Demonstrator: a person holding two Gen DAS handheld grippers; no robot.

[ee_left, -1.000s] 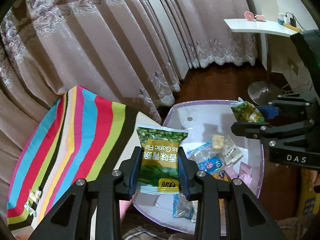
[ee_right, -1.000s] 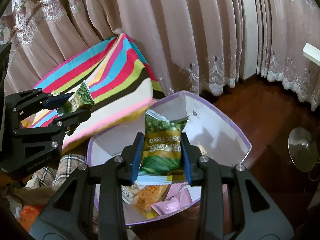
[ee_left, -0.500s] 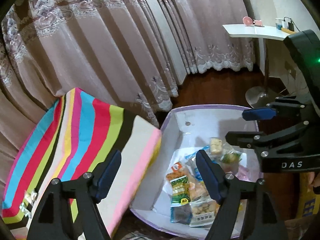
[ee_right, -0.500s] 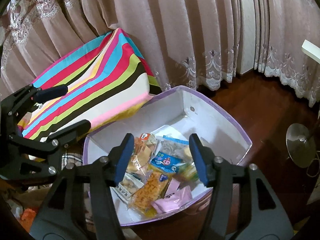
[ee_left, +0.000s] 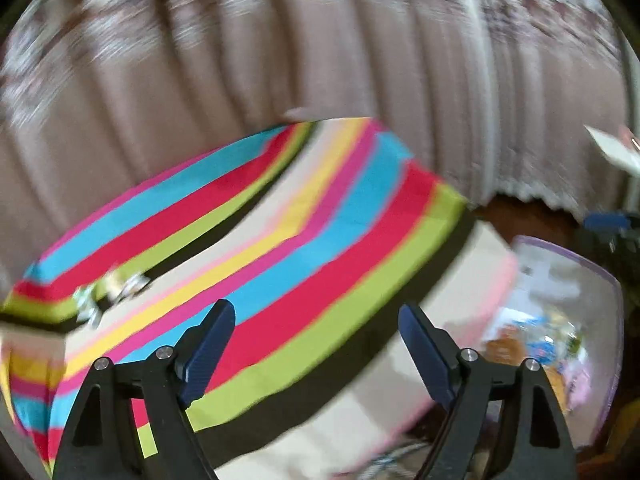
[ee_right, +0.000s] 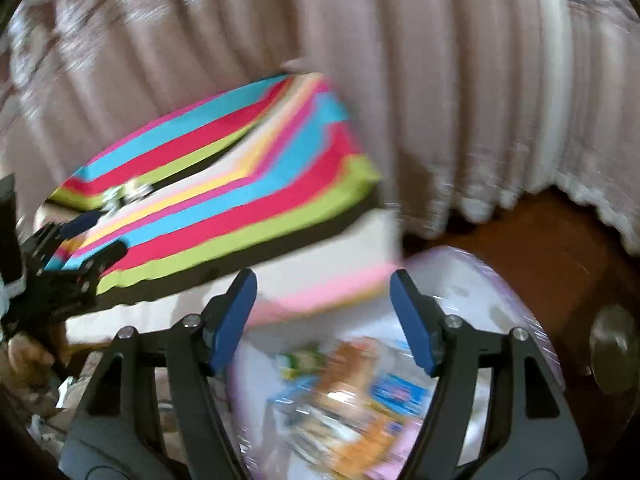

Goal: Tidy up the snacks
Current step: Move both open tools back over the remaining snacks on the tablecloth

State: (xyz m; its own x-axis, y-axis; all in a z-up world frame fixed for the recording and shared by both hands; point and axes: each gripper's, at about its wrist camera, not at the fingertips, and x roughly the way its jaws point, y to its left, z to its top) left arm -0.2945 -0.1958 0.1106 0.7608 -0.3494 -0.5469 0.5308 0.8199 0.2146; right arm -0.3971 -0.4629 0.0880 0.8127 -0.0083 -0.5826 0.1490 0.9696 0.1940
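Both frames motion-blurred. Left claw [ee_left: 316, 340] and right claw [ee_right: 323, 312] were spreading, nothing between their blue pads. Crinkly foil snack packets [ee_right: 356, 392] lay heaped in the white, lilac-rimmed box [ee_right: 524, 300], beside a soft striped fabric cushion [ee_left: 312, 240]. Pleated curtains [ee_right: 400, 80] hung behind.

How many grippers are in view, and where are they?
2. The left gripper is over the striped cushion, the right gripper at the near edge of the snack box; both empty, jaws opening.
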